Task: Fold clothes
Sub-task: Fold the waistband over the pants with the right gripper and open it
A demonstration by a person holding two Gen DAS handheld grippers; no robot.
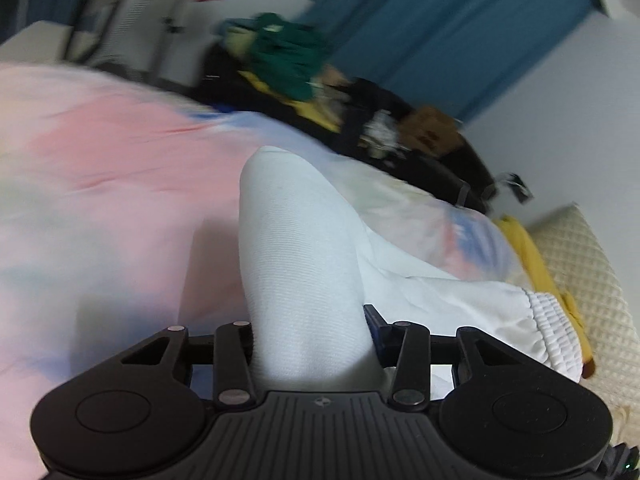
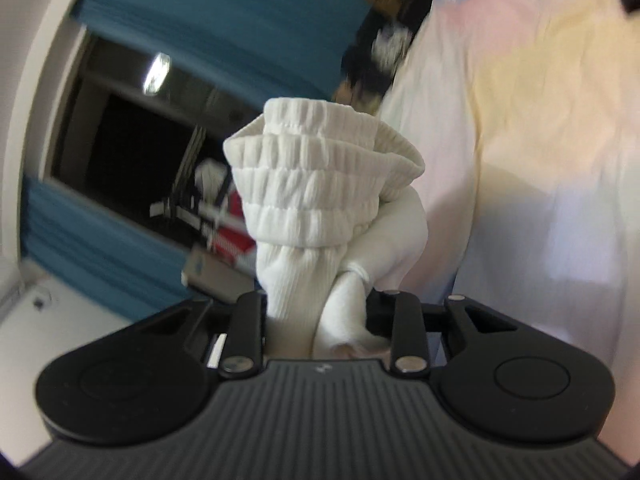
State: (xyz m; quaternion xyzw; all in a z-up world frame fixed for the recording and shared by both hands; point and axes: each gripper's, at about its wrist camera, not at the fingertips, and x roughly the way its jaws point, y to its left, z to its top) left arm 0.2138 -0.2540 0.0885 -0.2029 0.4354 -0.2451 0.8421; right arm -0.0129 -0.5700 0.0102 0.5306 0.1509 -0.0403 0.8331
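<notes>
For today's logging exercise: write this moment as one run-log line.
left gripper: shut on white garment | right gripper: shut on its ribbed waistband | garment lifted over pastel bedspread

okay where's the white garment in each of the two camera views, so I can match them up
Left wrist: the white garment rises from the left gripper at lower centre; its ribbed waistband lies at lower right.
Right wrist: the garment's bunched waistband stands at centre, clamped in the right gripper.
Shared landmark: the blue curtain, upper right in the left view, upper left in the right.
</notes>
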